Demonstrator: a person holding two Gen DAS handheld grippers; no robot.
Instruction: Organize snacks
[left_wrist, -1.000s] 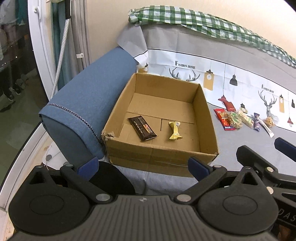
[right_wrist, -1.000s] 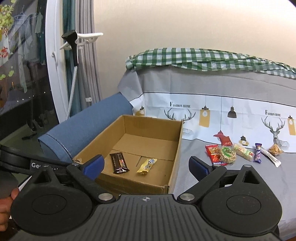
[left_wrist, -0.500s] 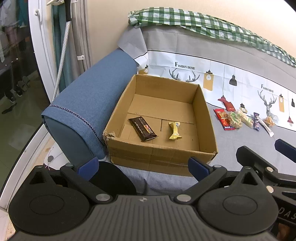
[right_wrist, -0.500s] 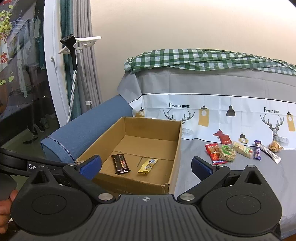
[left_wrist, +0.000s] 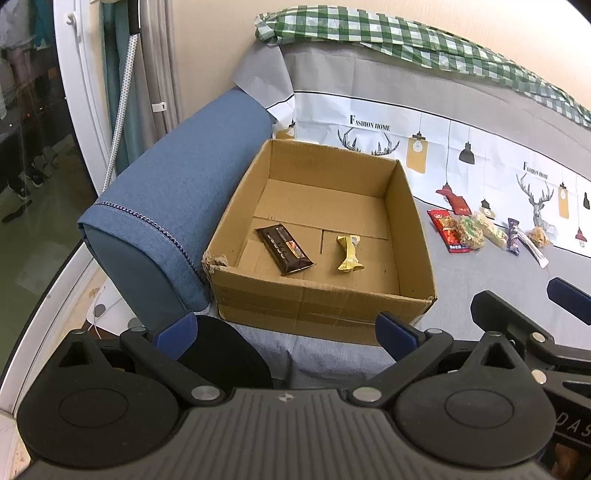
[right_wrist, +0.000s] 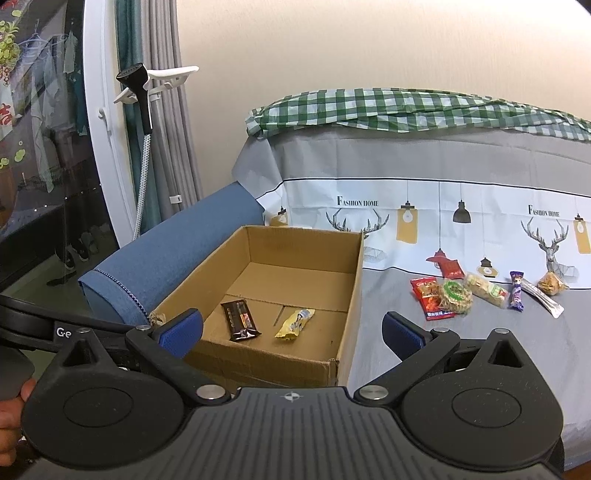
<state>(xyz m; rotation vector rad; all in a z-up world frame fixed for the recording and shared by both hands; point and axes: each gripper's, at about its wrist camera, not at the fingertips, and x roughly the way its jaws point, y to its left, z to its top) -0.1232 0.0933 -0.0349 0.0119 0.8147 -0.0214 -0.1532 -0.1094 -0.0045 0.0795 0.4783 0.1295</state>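
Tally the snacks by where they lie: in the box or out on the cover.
In the cardboard box: 2, dark bar and yellow packet.
On the grey cover: 6, from the red packet to the tan snack.
Total: 8.

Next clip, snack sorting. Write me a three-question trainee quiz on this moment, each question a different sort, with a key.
1. True or false: the cardboard box already holds a dark brown chocolate bar and a yellow-wrapped candy.
2. Multiple choice: the loose snacks, such as the red packet, lie
A. in the box
B. on the grey cover right of the box
C. on the blue armrest
3. Fill in: the left tongs and the right tongs are both ____ and hold nothing.

Key: 1 true; 2 B; 3 open
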